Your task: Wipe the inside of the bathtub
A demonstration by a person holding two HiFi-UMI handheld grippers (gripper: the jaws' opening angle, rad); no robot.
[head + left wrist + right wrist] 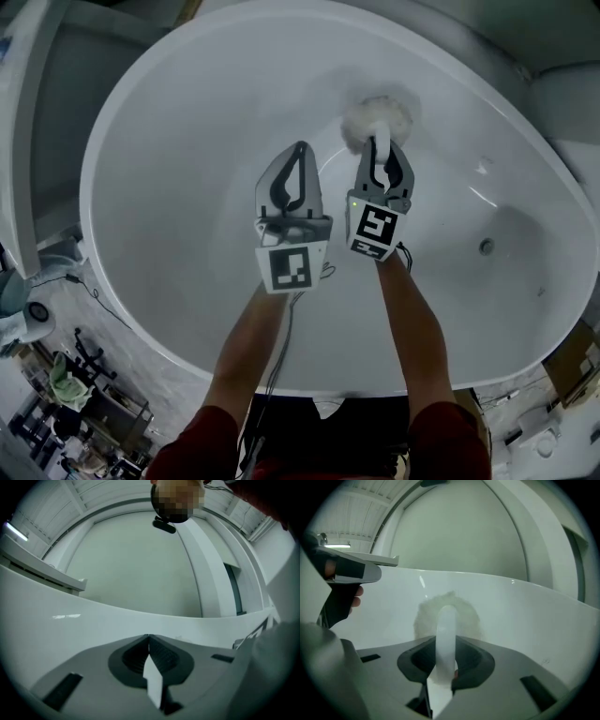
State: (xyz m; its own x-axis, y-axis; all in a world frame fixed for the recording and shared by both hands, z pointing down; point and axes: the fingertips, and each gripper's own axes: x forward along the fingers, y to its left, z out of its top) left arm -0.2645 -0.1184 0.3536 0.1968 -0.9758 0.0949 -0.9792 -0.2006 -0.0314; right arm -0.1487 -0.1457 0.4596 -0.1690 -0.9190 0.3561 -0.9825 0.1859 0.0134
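- Head view: at upper centre, my right gripper is clamped on the white plastic handle of a fluffy white round scrubbing pad. The pad lies just ahead of the jaws, apparently against the inner wall of the white oval bathtub. My left gripper hangs just beside it.
- Left gripper view: the jaws meet tip to tip, gripping nothing.
- Right gripper view: the handle's long axis runs straight out between the jaws to the pad at frame centre. I judge the wiping stroke falls to the right hand.

The right gripper partly hides the fluffy white round scrubbing pad, and the dark floor clutter is too small to identify.
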